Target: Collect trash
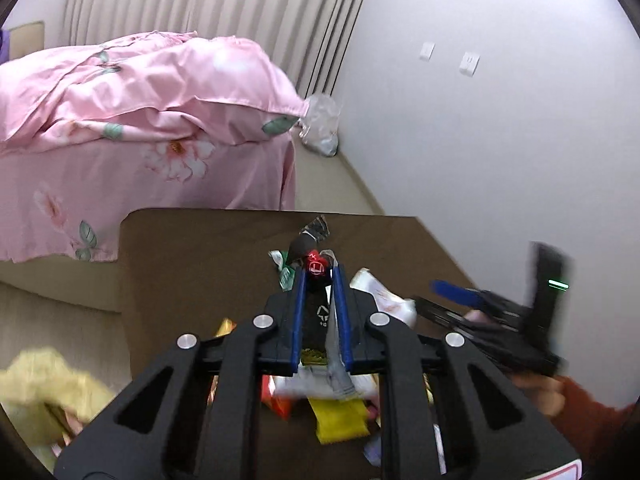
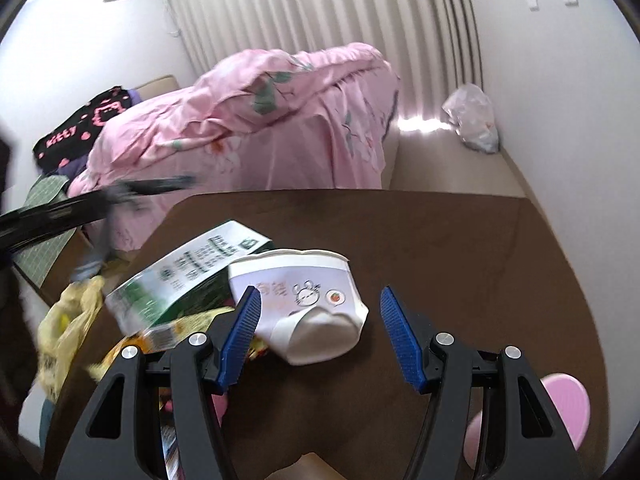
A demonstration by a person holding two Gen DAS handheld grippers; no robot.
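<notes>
Left gripper (image 1: 319, 276) clamps black wrapper (image 1: 316, 312); right gripper (image 2: 320, 308) open by crushed cup (image 2: 316, 308); table (image 2: 460, 248) litter mostly uncollected

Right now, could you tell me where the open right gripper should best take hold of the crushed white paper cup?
Probably across the flattened base end of the white paper cup, from the near side. The cup lies on its side on the brown table, base toward the right gripper, already between its open blue fingers.
</notes>
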